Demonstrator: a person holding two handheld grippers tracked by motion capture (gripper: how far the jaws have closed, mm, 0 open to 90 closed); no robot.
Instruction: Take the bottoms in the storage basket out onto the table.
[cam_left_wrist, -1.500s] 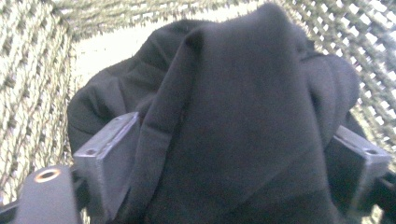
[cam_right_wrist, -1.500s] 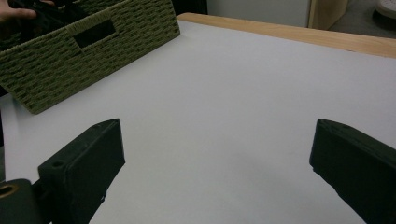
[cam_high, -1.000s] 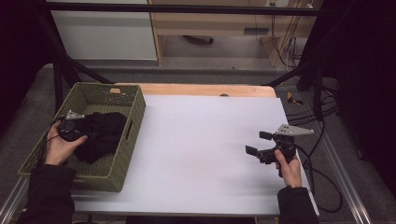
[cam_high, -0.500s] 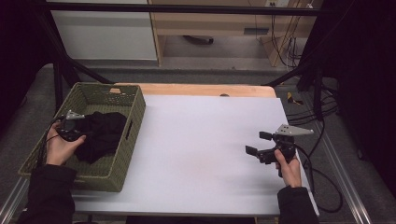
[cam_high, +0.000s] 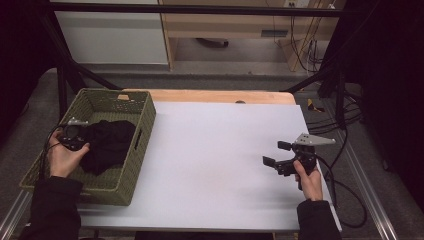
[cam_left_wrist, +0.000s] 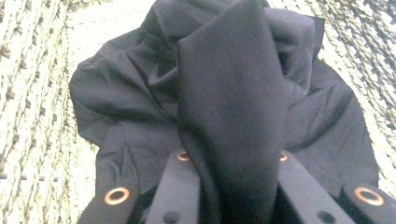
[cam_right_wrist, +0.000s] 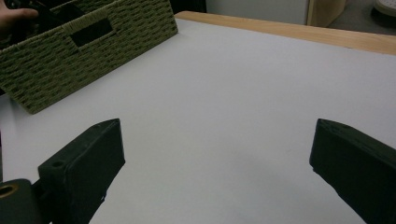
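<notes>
A crumpled black cloth garment (cam_high: 107, 144) lies inside the olive-green woven rectangular basket (cam_high: 142, 131), which sits at about nine o'clock on the white table (cam_high: 220, 150). The left gripper (cam_left_wrist: 233, 186) is down in that basket, and its jaws have just been closing; in the left gripper view a thick fold of the black cloth (cam_left_wrist: 233, 116) rises straight up between them, pinched tight. So it is clenched on the fabric, not on air.

Over at four o'clock the right gripper (cam_high: 280, 157) hangs just above bare table, jaws spread wide with nothing between them.

The step in hand looks to be lifting the garment out of the basket. To do it well, I'd say the pull should go straight up first, so the trailing cloth clears the tall woven walls instead of dragging against the rim and tipping the light basket. The grip is on a single bunched fold, which may slide free if jerked, so a slow, steady rise suits it. Once the cloth hangs clear, swinging it toward the table's open middle would let the waiting right gripper take a second edge.
</notes>
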